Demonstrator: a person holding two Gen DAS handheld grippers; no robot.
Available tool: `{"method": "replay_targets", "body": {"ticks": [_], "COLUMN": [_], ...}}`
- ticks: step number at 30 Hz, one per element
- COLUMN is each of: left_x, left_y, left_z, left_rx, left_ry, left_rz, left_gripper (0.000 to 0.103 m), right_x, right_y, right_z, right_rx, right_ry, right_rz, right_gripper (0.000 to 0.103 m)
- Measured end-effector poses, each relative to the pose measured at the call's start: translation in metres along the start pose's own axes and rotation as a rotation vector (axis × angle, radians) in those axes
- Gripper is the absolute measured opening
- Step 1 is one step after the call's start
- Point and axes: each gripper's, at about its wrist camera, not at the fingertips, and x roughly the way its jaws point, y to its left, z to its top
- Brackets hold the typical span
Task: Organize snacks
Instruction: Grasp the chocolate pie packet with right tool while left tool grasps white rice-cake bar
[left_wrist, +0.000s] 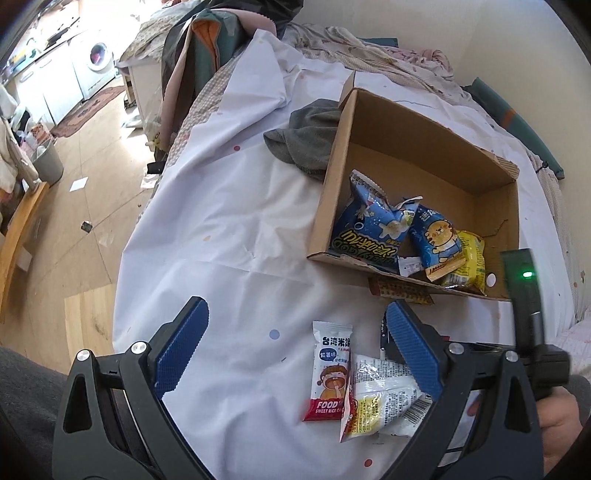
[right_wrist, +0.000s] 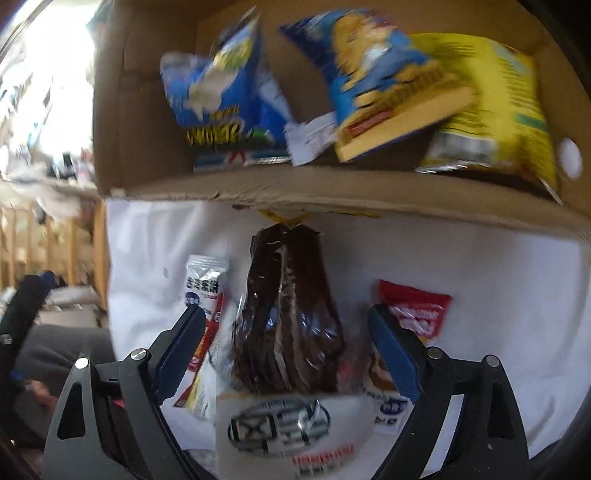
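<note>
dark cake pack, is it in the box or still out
Out. The dark cake pack lies on the white sheet, in front of the cardboard box.

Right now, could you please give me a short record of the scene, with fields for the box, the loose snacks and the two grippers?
surface: white sheet on a bed
box: cardboard, open top
in box: two blue bags, one yellow bag
loose on sheet: rice cake bar, chocolate cake pack, red packet
left gripper: open, holding nothing
right gripper: open, fingers either side of the chocolate cake pack
</note>
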Motion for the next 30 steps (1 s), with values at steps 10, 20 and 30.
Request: {"method": "replay_targets", "body": {"ticks": [10,20,30], "left_x": [0.007,0.027,0.095], "left_y": [-0.003,0.005,-0.013], "left_z": [-0.001,-0.006,-0.03], "left_rx": [0.0,-0.014,0.008], "left_ry": [0.022,0.098,0.345], "left_rz": [0.018,0.06,0.055], "left_gripper": [0.096,0.096,0.061], "right_x": [-0.003,-0.068,-0.11], "right_y": [0.003,-0.014,-0.045], "right_z": [-0.002,-0.038,-0.063], "right_rx": [-0.062,-0.076,0.001], "right_ry": [-0.011,-0.095,-0.269], "right_rz": [-0.044,0.099,0.212], "right_gripper": [0.066,0.066,0.066]}}
